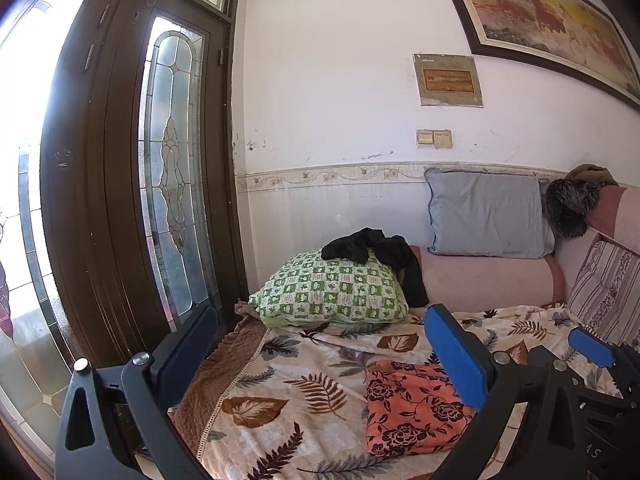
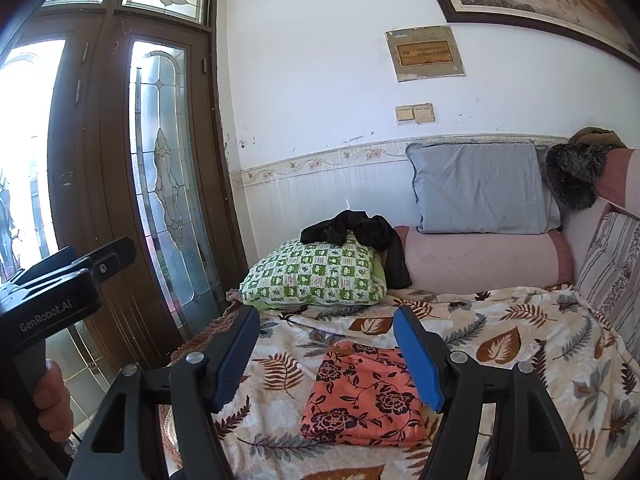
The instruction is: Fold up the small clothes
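A folded orange garment with dark flowers lies flat on the leaf-print bedspread; it also shows in the right wrist view. My left gripper is open and empty, held above the bed just short of the garment. My right gripper is open and empty, also above the bed just short of the garment. The right gripper shows at the right edge of the left wrist view. A crumpled black garment lies on a green checked pillow farther back.
A grey pillow rests on a pink bolster against the wall. A striped cushion and dark furry item sit at the right. A brown glass door stands left of the bed. The left gripper's body shows at the left.
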A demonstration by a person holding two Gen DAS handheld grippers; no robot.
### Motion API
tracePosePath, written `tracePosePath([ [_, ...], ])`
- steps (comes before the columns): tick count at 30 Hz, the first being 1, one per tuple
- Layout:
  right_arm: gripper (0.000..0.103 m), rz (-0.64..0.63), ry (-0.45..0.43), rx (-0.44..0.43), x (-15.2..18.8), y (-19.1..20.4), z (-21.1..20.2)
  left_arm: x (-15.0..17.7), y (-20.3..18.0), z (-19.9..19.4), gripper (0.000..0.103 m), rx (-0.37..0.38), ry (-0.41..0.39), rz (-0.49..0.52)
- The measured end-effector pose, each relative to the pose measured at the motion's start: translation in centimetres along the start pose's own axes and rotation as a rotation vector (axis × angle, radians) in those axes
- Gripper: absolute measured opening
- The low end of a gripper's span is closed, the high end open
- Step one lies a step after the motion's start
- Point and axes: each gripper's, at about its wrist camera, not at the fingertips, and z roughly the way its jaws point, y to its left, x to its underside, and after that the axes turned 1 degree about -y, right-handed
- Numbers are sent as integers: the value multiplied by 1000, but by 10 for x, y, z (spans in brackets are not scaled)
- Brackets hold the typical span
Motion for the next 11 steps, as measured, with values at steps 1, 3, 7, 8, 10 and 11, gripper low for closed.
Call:
tracePosePath([
  [1, 73, 1, 0, -2, 0, -1, 1, 0, 0, 1, 103, 5, 0, 0],
  [3, 73, 0, 4, -2, 1, -2, 5, 1, -1, 4, 103, 11, 4, -2],
  [7, 73, 2, 22, 0, 3, -5, 15, 2, -3, 11, 103, 36, 7, -7],
  [8, 73, 6, 28, -1, 4, -7, 18, 3, -4, 13, 103, 49, 2, -11],
  [10, 73, 15, 42, -3, 6, -10, 26, 4, -7, 22, 103, 54, 5, -15],
  [11, 73, 19, 48, 1, 8, -13, 30, 6, -9, 28, 103, 49, 11, -19],
])
